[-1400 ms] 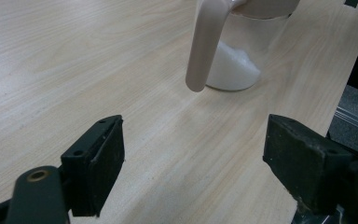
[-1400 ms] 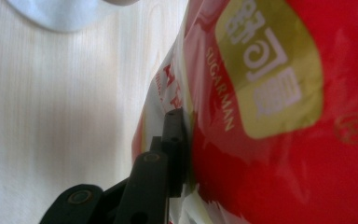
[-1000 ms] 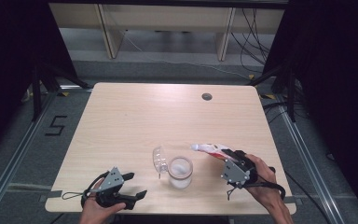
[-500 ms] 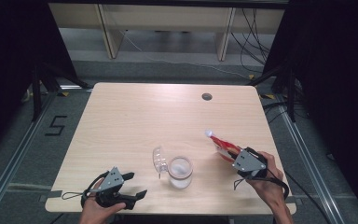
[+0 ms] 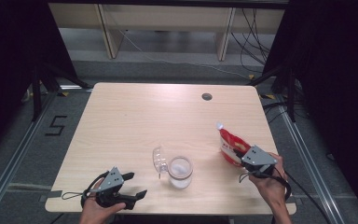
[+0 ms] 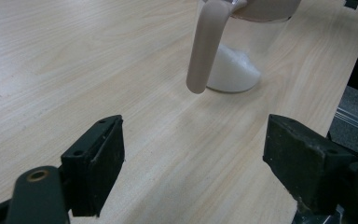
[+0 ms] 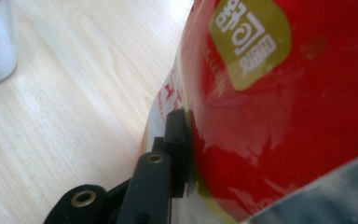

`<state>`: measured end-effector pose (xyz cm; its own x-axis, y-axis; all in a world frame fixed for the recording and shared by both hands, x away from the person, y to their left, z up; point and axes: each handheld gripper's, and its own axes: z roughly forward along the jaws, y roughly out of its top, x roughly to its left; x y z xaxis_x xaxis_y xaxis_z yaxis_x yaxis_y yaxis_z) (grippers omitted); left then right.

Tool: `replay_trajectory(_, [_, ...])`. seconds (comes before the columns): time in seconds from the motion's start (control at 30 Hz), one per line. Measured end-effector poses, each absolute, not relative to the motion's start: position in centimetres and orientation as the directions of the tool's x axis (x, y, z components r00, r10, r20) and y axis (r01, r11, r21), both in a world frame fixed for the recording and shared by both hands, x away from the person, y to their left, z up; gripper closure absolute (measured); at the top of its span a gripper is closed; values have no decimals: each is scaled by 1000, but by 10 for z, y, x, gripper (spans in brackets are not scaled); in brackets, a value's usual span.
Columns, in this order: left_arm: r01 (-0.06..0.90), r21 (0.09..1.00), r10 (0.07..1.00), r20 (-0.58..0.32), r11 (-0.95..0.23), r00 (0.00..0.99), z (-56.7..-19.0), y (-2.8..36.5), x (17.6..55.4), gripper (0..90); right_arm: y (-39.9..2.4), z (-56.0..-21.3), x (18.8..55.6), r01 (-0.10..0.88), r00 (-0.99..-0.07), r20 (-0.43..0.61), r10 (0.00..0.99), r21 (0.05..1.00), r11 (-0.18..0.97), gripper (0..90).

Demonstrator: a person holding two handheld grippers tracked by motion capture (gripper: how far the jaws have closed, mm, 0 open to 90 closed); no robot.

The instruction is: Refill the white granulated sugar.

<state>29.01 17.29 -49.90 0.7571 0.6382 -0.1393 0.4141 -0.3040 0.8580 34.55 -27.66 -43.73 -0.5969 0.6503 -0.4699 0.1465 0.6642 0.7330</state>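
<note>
**Soft red pouch gripped low, glass jar waiting with its lid open**

The right gripper [image 5: 242, 156] is clamped on a red pouch [image 5: 230, 146], pads pressed into its lower body; in the right gripper view one black jaw sits flat against the glossy film [image 7: 279, 107], which dimples around it. The pouch rises from the jaws toward a small white cap [image 5: 219, 126] at its far end, away from the hand. It looks like a flexible refill bag: soft walls, a slick surface, and contents that will shift when it tips. Squeezing harder would likely buckle it or push the contents toward the spout, so a hold across the fuller lower half, as now, seems safer than one near the thin top seam.

The glass jar [image 5: 180, 171] stands off to the side of those jaws, well apart from the pouch, with white powder heaped in its bottom and its hinged lid [image 5: 158, 160] swung open. It is rigid, breakable and likely to skid if knocked.

The left gripper [image 5: 135, 186] rests with jaws spread wide and empty; straight ahead of them, beyond the gap, stands the jar [image 6: 235, 70].
</note>
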Motion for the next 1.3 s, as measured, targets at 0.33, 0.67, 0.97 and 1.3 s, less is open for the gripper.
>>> replay_trajectory(0.33, [412, 856, 637, -133, -312, 759, -499, 173, 290, 201, -293, -443, 346, 236, -550, -311, 775, 832, 502, 776])
replay_trajectory(0.67, [410, 852, 639, -122, -325, 760, -499, 174, 290, 200, -296, -446, 345, 263, -523, -249, 815, 863, 432, 740])
replay_trajectory(0.97, [391, 859, 624, -112, -330, 773, -499, 174, 292, 200, -297, -446, 344, 265, -504, -219, 835, 882, 391, 590])
replay_trajectory(1.3, [416, 859, 628, -151, -299, 763, -496, 172, 292, 200, -300, -442, 320, 292, -455, -135, 880, 911, 291, 429])
